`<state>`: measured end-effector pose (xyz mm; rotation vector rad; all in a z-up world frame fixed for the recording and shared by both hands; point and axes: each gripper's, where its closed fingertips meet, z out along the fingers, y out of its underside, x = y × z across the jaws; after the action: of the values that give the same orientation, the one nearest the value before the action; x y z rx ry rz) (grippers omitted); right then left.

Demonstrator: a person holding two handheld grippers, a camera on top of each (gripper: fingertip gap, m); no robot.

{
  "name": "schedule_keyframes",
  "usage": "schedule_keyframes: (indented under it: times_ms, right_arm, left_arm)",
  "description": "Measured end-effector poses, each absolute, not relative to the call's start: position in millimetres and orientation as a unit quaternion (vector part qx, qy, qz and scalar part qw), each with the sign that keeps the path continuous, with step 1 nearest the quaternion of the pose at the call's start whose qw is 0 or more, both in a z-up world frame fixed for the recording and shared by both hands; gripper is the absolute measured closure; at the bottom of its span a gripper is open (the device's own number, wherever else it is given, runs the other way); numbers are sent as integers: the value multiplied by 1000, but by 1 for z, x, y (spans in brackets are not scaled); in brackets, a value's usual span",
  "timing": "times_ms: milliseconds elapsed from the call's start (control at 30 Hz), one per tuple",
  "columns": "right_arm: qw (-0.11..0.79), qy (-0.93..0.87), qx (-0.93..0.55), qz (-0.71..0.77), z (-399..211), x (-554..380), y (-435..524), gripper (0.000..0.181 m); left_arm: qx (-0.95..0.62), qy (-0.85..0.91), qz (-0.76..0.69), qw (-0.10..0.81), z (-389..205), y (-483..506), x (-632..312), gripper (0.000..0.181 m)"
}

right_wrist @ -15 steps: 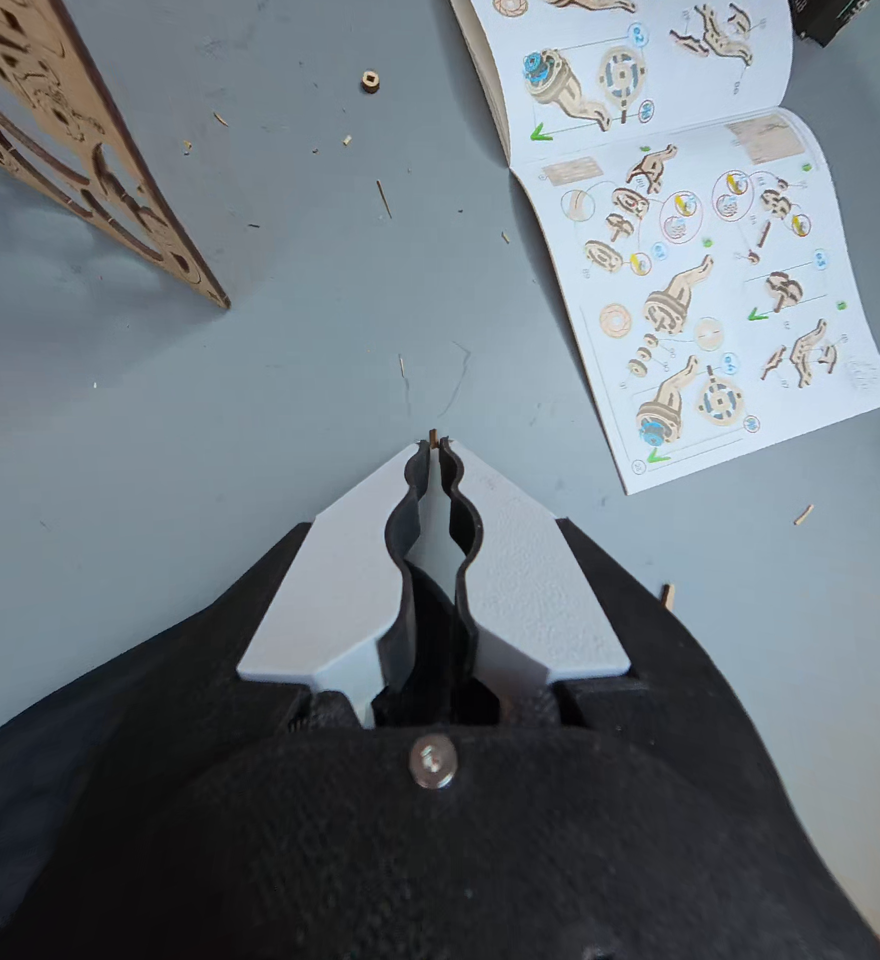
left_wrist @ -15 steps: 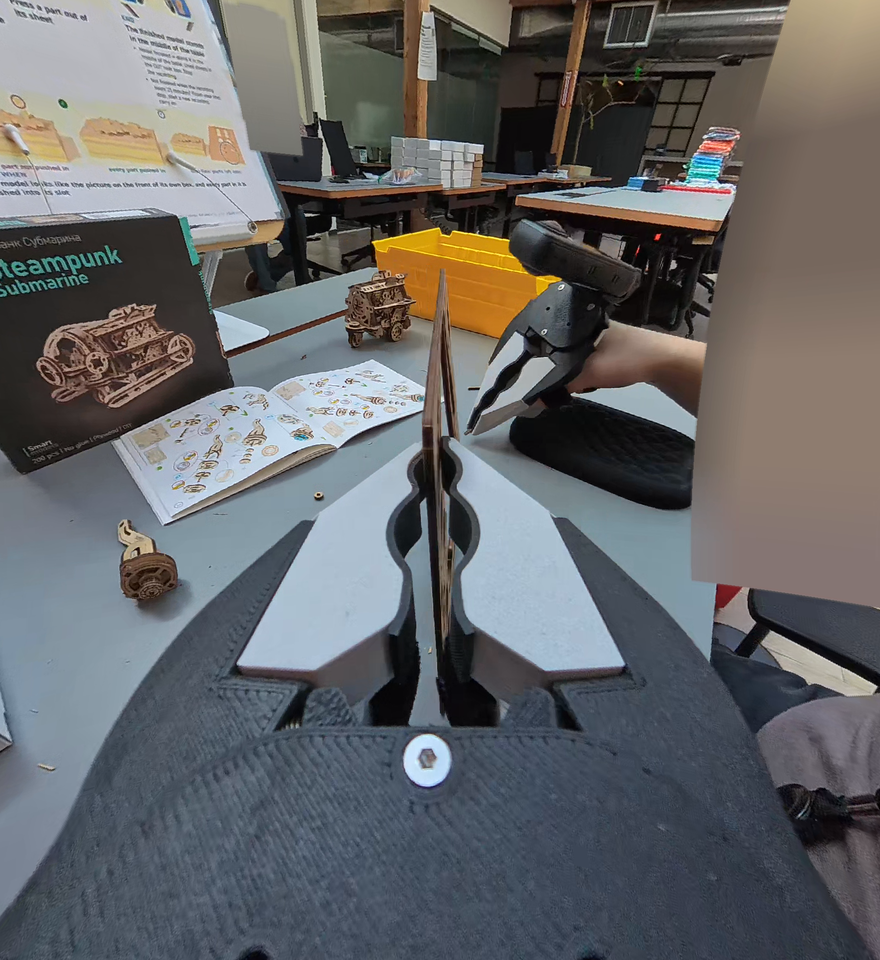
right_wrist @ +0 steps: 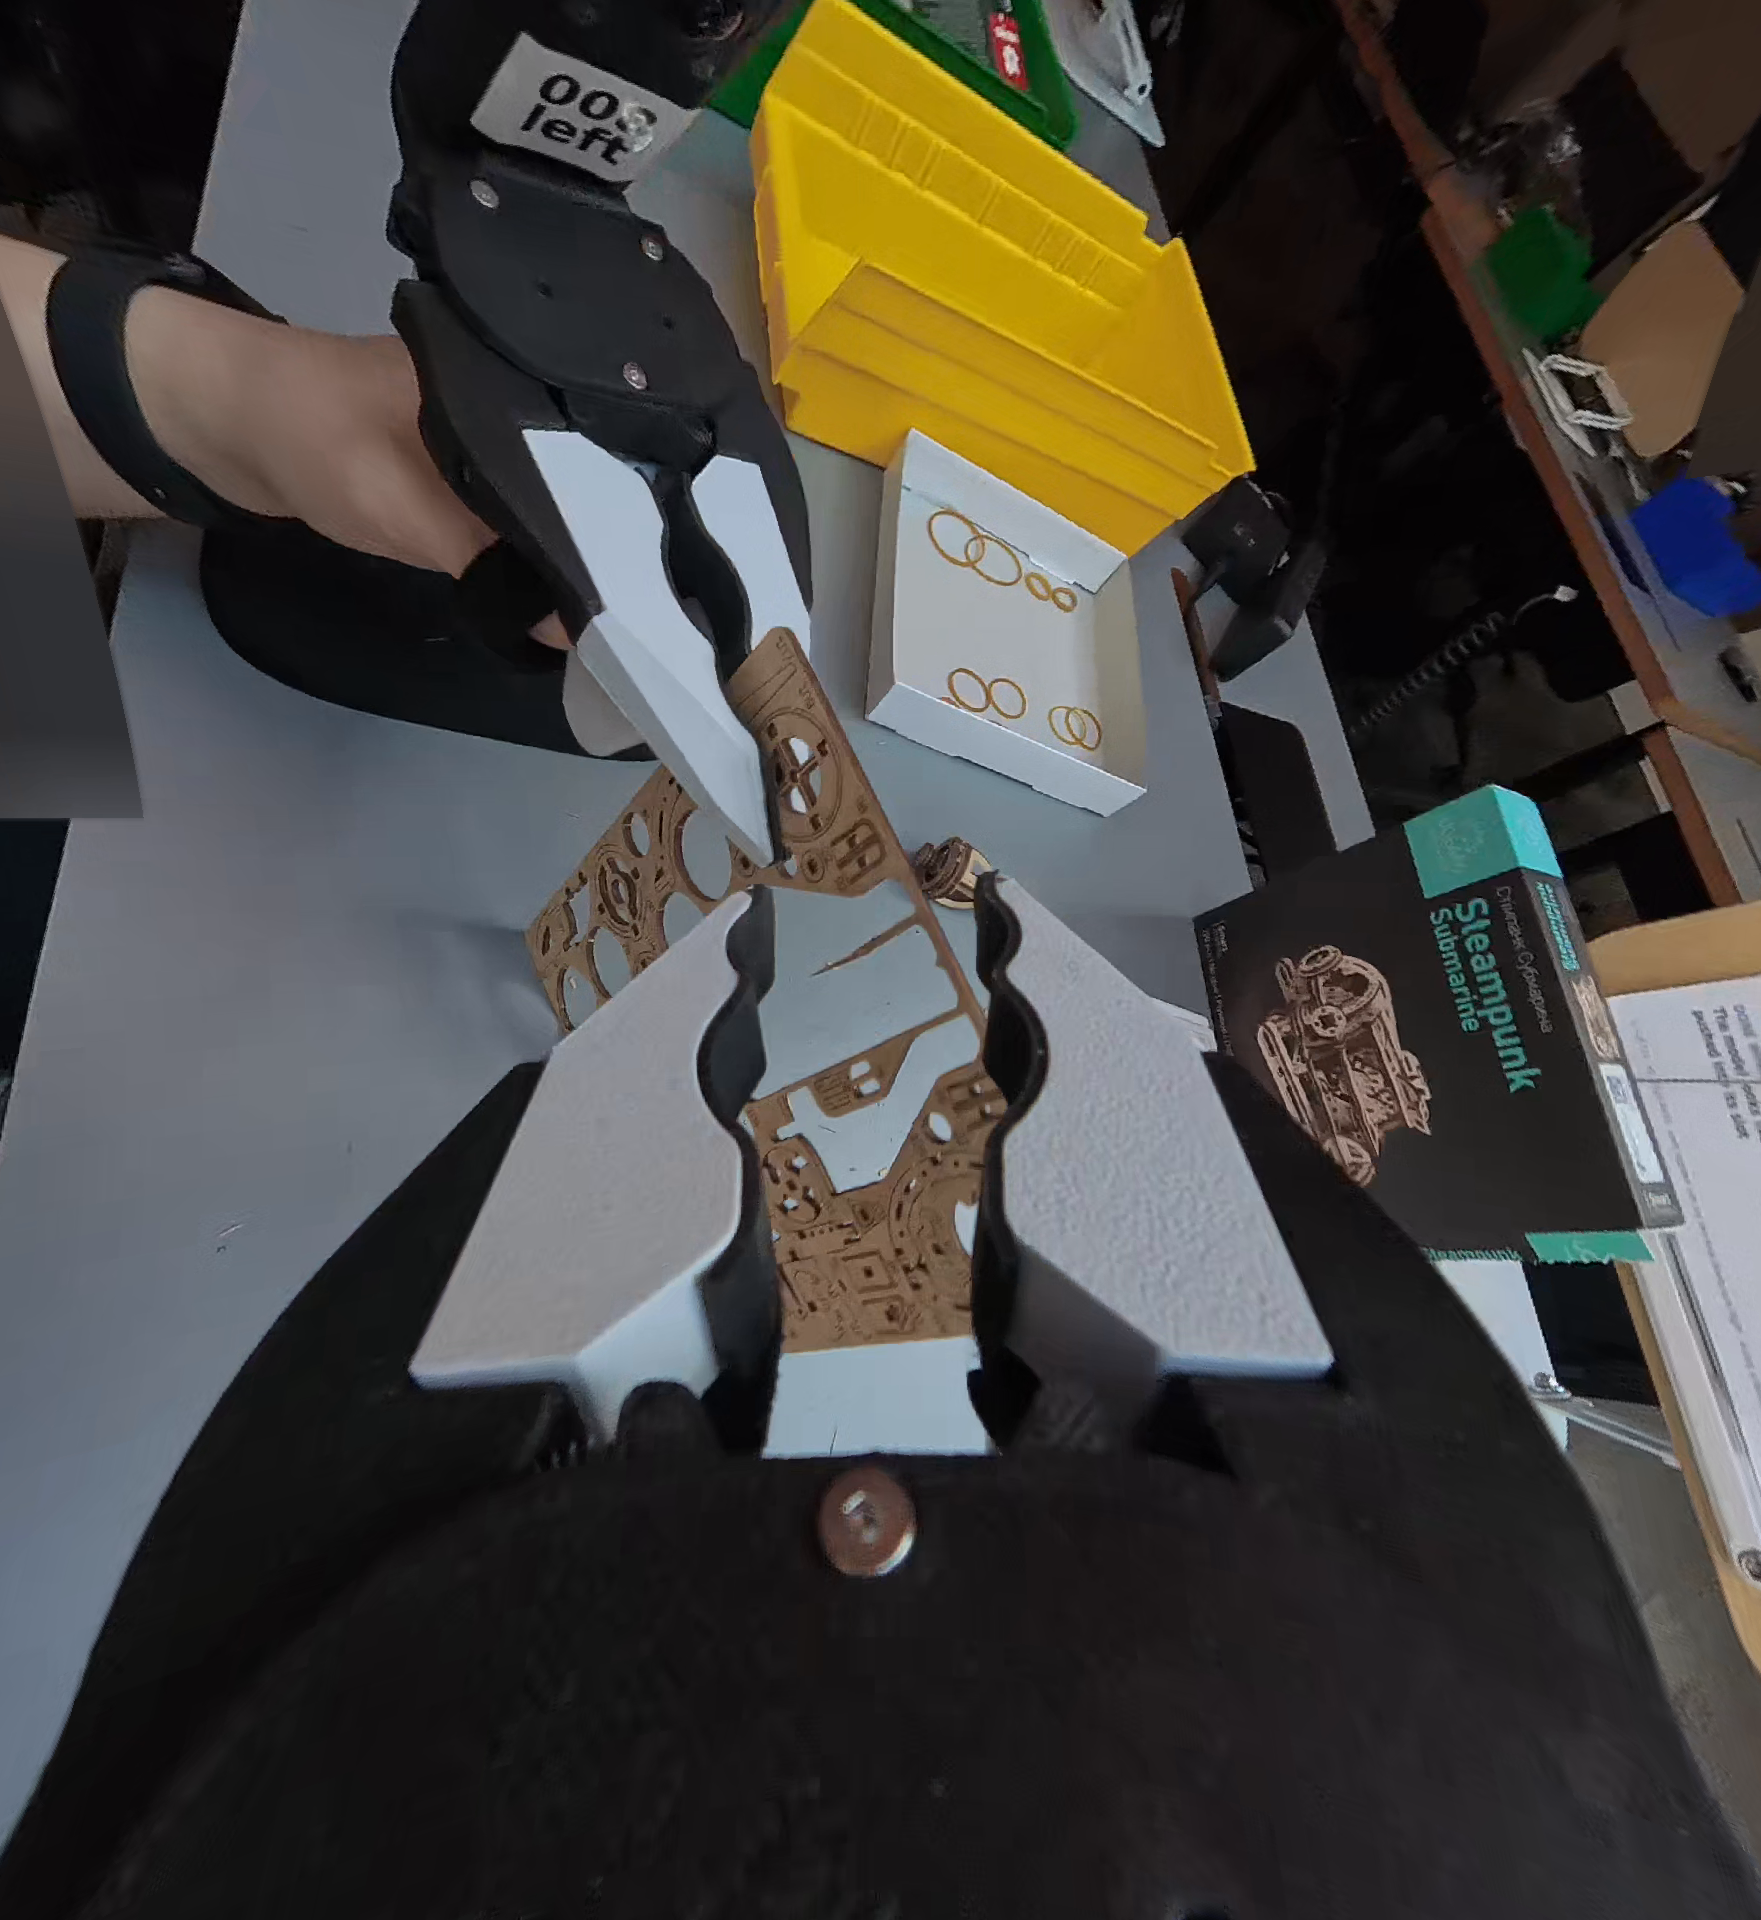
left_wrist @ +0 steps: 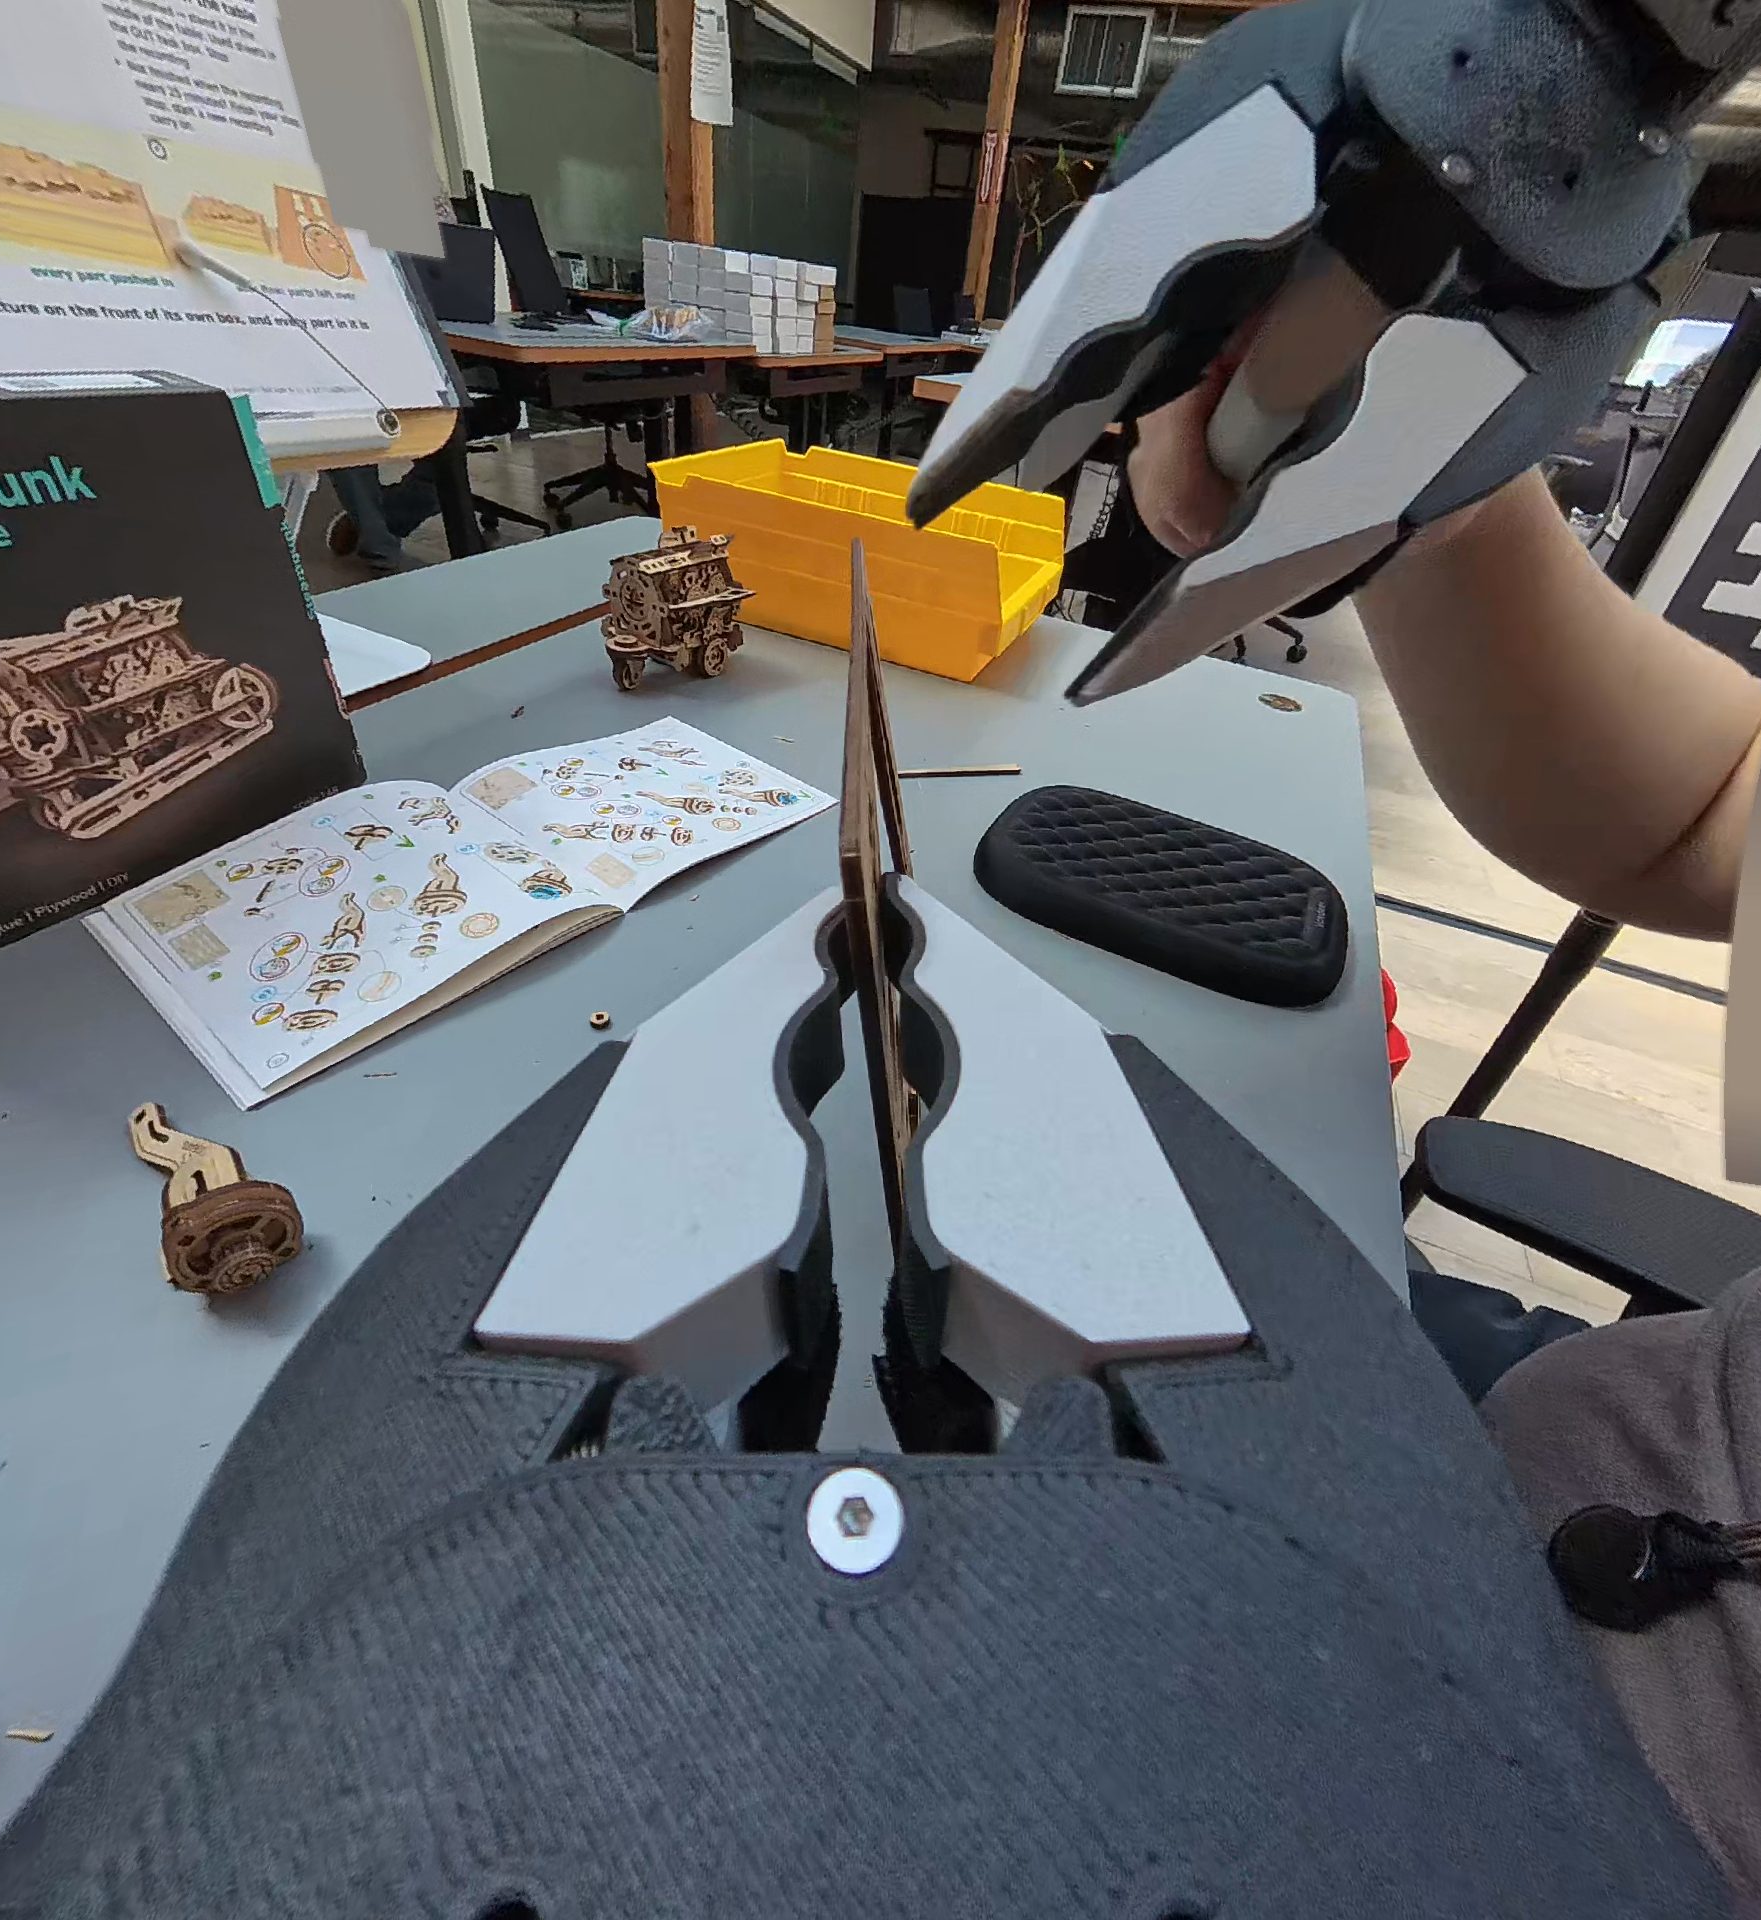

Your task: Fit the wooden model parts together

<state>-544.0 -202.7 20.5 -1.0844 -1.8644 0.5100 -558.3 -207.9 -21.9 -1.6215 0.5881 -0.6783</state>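
Left gripper (left_wrist: 871, 914) clamped on a laser-cut wooden sheet (right_wrist: 834, 810), held edge-up above the grey table (left_wrist: 45, 1351) | right gripper (right_wrist: 871, 914) spread wide, poised over the sheet | assembled wooden part (left_wrist: 216, 1216) left beside the open instruction booklet (left_wrist: 460, 883)

Booklet (left_wrist: 460, 883) before box (left_wrist: 97, 644); bin (left_wrist: 855, 551) behind

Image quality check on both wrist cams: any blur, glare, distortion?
Left wrist view: fisheye bends the table edge; the instruction booklet and the plywood sheet in the left gripper are sharp, the poster at top left is blurred; even light, no glare. Right wrist view: tilted; the kit box and right edge smear, the right gripper and sheet stay fairly sharp.
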Motion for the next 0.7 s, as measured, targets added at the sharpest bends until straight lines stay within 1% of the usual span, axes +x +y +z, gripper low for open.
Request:
schedule_keyframes:
  times_ms: [33, 67, 133, 233, 367, 400, 433, 467, 500, 533, 567, 600, 633, 667, 700]
  right_arm:
    - [427, -768, -436, 196, 16, -553, -201, 144]
    - [398, -782, -440, 189, 8, -558, -198, 144]
    - [349, -803, -449, 178, -6, -561, -194, 149]
    - [339, -808, -446, 184, -11, -563, -192, 159]
    - [344, -801, -445, 207, -9, -562, -192, 160]
    - [348, -797, -446, 212, -9, -563, -192, 160]
    - [359, -789, -449, 216, -7, -563, -190, 154]
    - [390, -766, -467, 210, 0, -563, -183, 139]
    - [432, -730, -487, 208, 12, -559, -177, 136]
    - [477, -689, -489, 240, 29, -551, -183, 138]
    - [515, -636, -485, 309, 48, -541, -196, 153]
    - [523, -578, -476, 408, 61, -531, -216, 160]
    - [505, -510, -480, 504, 65, -524, -227, 167]
    - [467, -452, -522, 553, 50, -524, -223, 175]
    - [423, -422, -565, 569, 25, -530, -217, 181]
  left_arm:
    - [-696, 258, -291, 604, -22, -208, -557, 180]
    - [-694, 258, -290, 606, -21, -208, -556, 180]
    - [-689, 261, -298, 607, -21, -209, -553, 180]
    - [-689, 259, -292, 611, -22, -207, -554, 180]
    - [-684, 264, -301, 610, -20, -205, -552, 180]
    - [-683, 265, -305, 609, -20, -205, -552, 180]
    - [-685, 263, -307, 607, -20, -204, -552, 180]
    - [-688, 259, -309, 604, -21, -203, -553, 180]
    - [-691, 254, -309, 602, -21, -202, -554, 180]
    - [-691, 251, -311, 603, -21, -202, -555, 180]
    - [-689, 249, -314, 604, -21, -203, -555, 180]
    - [-688, 243, -319, 605, -21, -202, -557, 180]
    - [-688, 232, -326, 605, -22, -202, -558, 180]
    - [-688, 224, -334, 604, -22, -201, -559, 180]
    - [-689, 215, -339, 604, -22, -200, -561, 180]
